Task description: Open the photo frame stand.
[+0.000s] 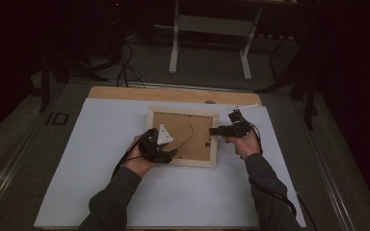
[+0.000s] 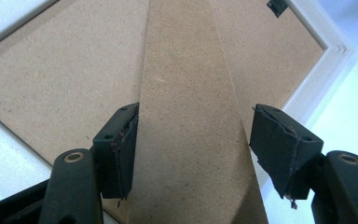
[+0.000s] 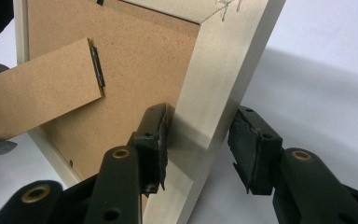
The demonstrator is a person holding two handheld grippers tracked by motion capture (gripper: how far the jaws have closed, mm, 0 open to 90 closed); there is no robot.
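Observation:
A light wooden picture frame (image 1: 183, 111) lies face down on the white sheet, its brown backing up. From the backing a brown stand leg (image 1: 183, 143) swings up on a dark hinge (image 3: 98, 67). My left gripper (image 1: 172, 150) is at the frame's near left. Its jaws are open astride the stand leg (image 2: 186, 116); the left pad is at the leg's edge and the right pad stands apart. My right gripper (image 1: 215, 131) reaches in from the right. Its pads are closed across the frame's right rail (image 3: 214, 84), one on the inner edge and one on the outer.
The white sheet (image 1: 125, 192) covers most of the wooden table (image 1: 125, 92). A white slip of paper (image 1: 244, 108) lies behind the right gripper. A small black hanger clip (image 2: 276, 7) sits on the backing. White stand legs (image 1: 173, 57) and cables are on the floor beyond.

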